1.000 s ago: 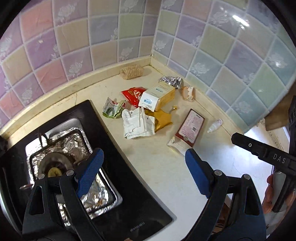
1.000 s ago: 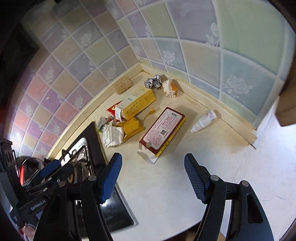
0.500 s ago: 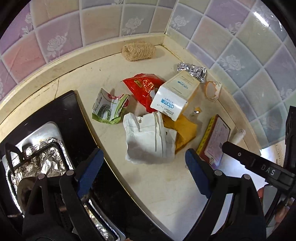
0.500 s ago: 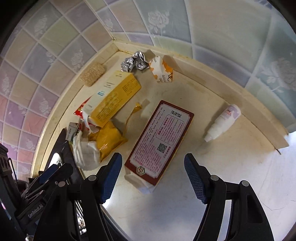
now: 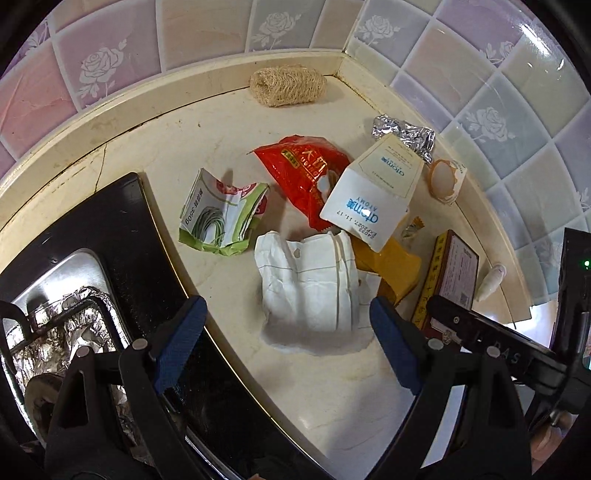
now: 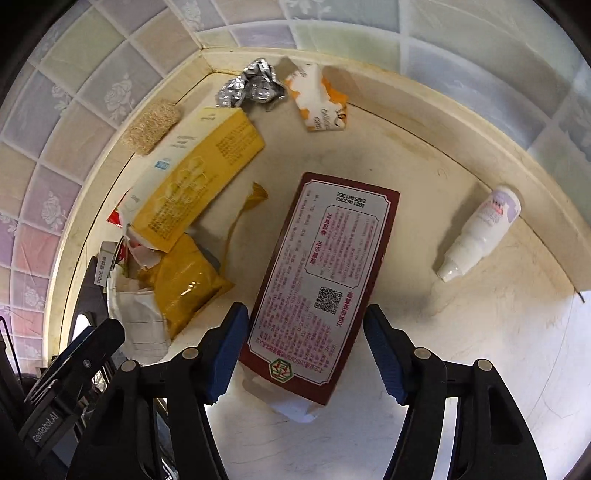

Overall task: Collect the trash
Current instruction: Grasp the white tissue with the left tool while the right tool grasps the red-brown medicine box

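Note:
Trash lies in the counter corner. My left gripper (image 5: 284, 343) is open just above a crumpled white paper (image 5: 310, 288); beyond it lie a green-white wrapper (image 5: 218, 218), a red bag (image 5: 306, 173), a white-yellow carton (image 5: 373, 199) and a yellow pouch (image 5: 395, 266). My right gripper (image 6: 304, 350) is open, its jaws either side of the near end of a dark-red box (image 6: 325, 284), not touching it. The carton (image 6: 195, 184), yellow pouch (image 6: 184, 280), foil ball (image 6: 251, 85), orange-white wrapper (image 6: 317, 96) and small white bottle (image 6: 480, 232) show in the right wrist view.
A black stove top (image 5: 122, 236) with a foil-lined burner (image 5: 62, 332) lies at the left. A loofah scrubber (image 5: 288, 86) sits against the tiled wall (image 5: 207, 26). The right gripper's body (image 5: 498, 347) shows at the left wrist view's right edge.
Both grippers have moved forward and down toward the trash. The left now hovers at the white paper; the right's open jaws now straddle the red box's near end.

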